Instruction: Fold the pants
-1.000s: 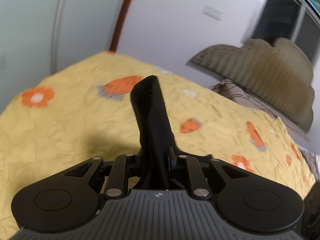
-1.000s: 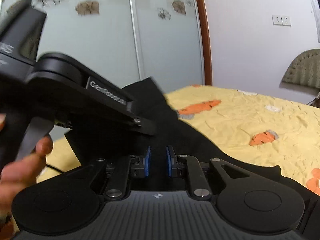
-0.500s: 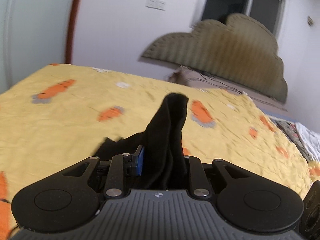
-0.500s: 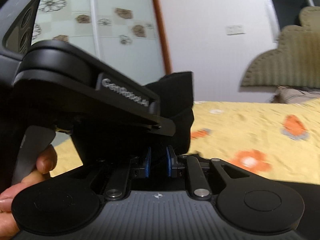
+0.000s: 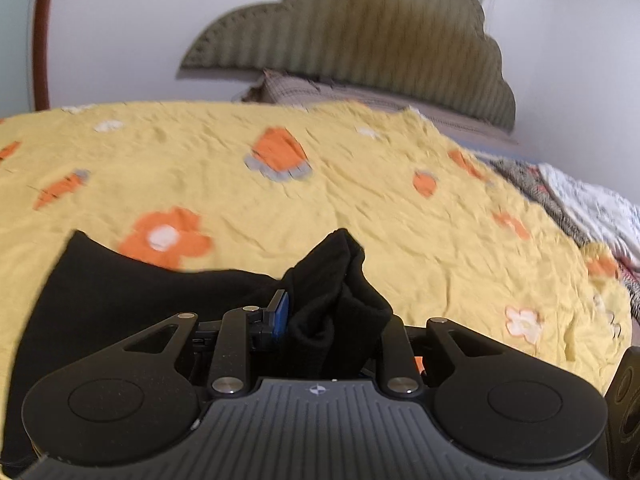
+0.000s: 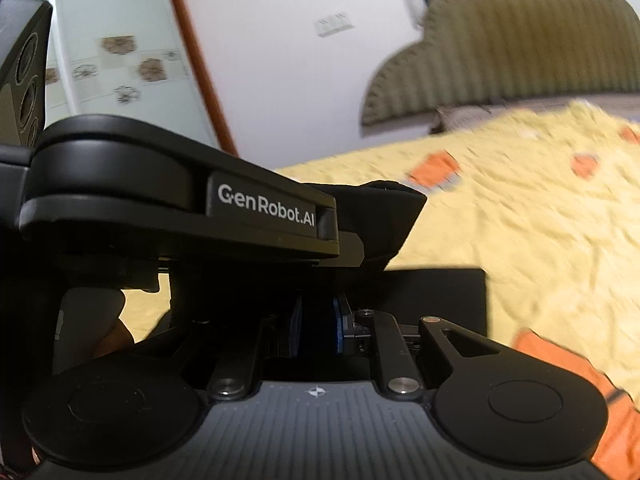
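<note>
Lowered onto the bedspread (image 5: 400, 208), black pants (image 5: 132, 292) sit bunched in the left claw (image 5: 328, 312), jaws just widening.

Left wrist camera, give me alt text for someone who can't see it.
The left gripper, whose jaws have just been opening, has a bunched fold of black fabric pants between its fingers. Beyond lie a yellow bedspread with orange flowers and an olive scalloped headboard.

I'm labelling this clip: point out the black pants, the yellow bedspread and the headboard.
black pants (image 5: 336, 280), left wrist view, bunched fold between the fingers.
yellow bedspread (image 5: 360, 200), left wrist view, bare wrinkled middle.
headboard (image 5: 360, 40), left wrist view, ribbed centre.
</note>
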